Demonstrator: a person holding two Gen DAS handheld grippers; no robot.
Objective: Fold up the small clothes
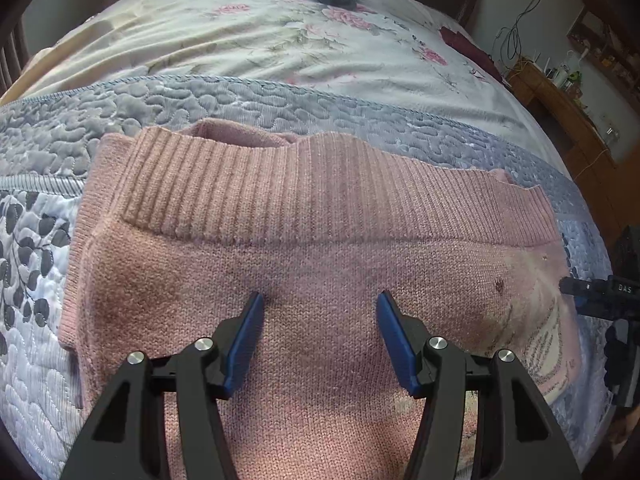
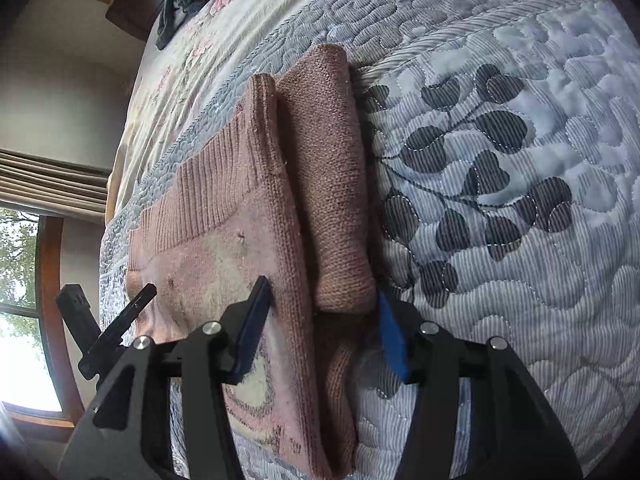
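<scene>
With both tools spread wide and holding nothing, I hover my left tool (image 1: 320,300) over the middle of the pink knitted sweater (image 1: 304,248), which lies part-folded on the quilted bed (image 1: 48,320). My right tool (image 2: 320,300) straddles its near right edge, where a sleeve (image 2: 336,184) lies turned alongside the body. I judge the knit soft, light and limp, grippy rather than slick; I would pinch the doubled edge or the ribbed hem (image 1: 304,184), taking all layers.

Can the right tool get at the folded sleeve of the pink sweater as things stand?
Probably yes: the right tool stands open with the folded sleeve of the pink sweater directly ahead, nothing between.
</scene>
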